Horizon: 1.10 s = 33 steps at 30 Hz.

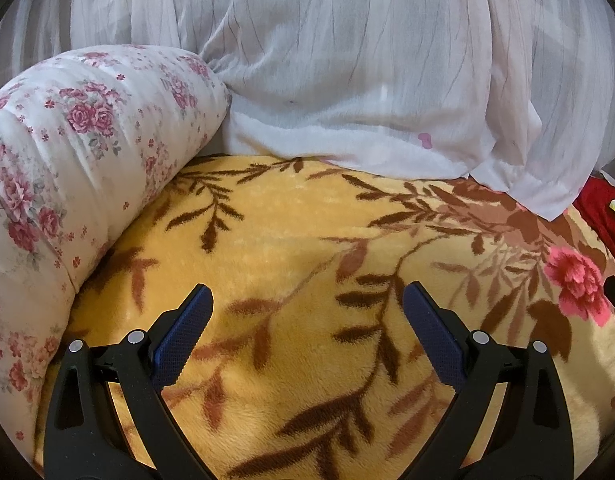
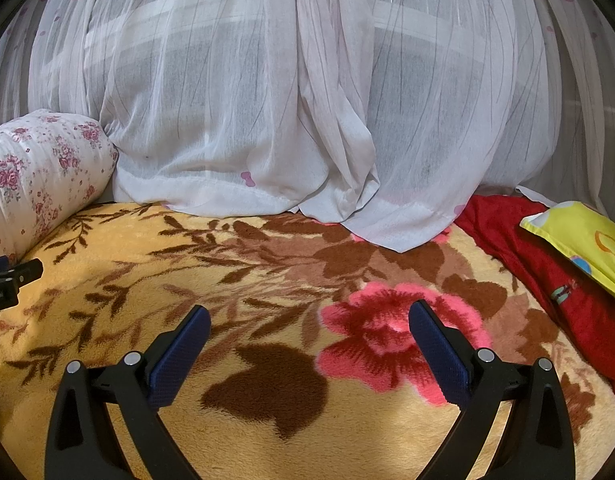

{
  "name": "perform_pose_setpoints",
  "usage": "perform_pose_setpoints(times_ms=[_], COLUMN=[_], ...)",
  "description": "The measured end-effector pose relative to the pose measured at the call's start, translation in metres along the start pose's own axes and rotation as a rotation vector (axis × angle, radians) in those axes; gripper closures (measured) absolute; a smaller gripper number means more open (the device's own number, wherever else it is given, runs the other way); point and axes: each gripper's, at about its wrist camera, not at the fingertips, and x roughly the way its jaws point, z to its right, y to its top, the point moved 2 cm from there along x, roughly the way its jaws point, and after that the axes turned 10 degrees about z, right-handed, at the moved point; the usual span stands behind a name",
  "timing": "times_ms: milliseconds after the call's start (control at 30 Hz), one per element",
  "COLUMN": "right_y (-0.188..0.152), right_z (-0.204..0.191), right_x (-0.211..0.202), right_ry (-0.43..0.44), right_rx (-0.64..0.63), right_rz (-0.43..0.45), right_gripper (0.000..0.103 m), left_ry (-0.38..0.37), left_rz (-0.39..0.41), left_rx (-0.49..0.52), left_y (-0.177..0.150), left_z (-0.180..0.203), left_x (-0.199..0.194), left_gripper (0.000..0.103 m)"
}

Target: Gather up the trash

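Observation:
No trash shows in either view. My left gripper is open and empty above a yellow blanket with brown leaves. My right gripper is open and empty above the same blanket, over a pink flower in its pattern. The left gripper's tip shows at the left edge of the right wrist view.
A rolled floral quilt lies at the left; it also shows in the right wrist view. A sheer white curtain hangs onto the blanket's far edge. A red cloth and a yellow pillow lie at the right.

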Motion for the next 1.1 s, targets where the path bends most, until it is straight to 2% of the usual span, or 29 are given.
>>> perform_pose_setpoints(times_ms=[1100], right_y=[0.001], right_z=[0.0014], right_x=[-0.0012], right_ry=[-0.002], right_rx=[0.004], right_rz=[-0.001], right_gripper=[0.005], left_ry=[-0.005], left_rz=[-0.005], left_rx=[0.004], left_y=[-0.0013], left_z=[0.0016], left_x=[0.0017], left_gripper=[0.01])
